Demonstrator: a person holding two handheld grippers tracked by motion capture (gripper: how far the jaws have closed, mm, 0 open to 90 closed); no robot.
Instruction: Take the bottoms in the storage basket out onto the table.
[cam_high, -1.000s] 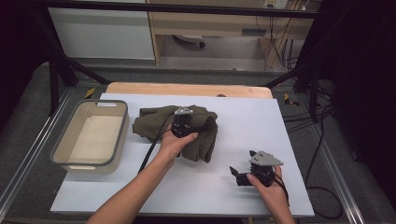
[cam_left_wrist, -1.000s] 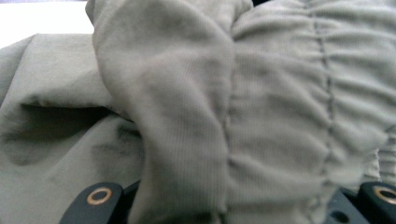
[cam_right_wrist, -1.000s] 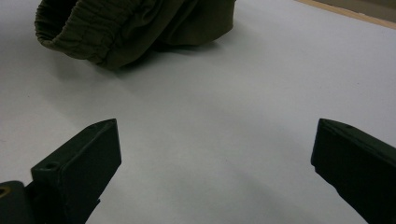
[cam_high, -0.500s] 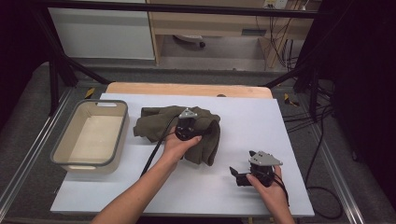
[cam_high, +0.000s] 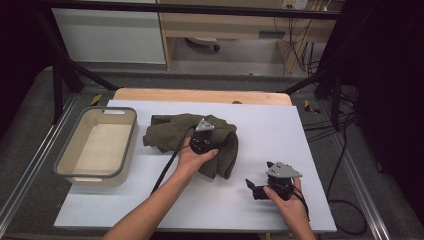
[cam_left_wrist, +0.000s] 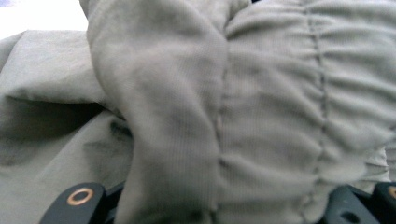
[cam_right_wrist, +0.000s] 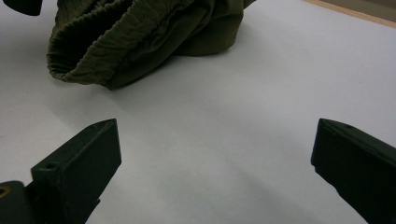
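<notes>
1. My left gripper (cam_high: 204, 139) is down on the olive garment (cam_high: 220, 145) bunched mid-table on the white sheet (cam_high: 280, 130); gathered fabric is heaped over its jaws, so I cannot tell their state.
2. My right gripper (cam_high: 256, 190) rests near the front right, jaws spread wide, nothing between them.
3. A beige bin (cam_high: 67, 157) sits at the left.

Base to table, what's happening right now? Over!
Left tool on crumpled olive-green cloth garment. Right tool open, resting on white table. Beige plastic bin empty.
</notes>
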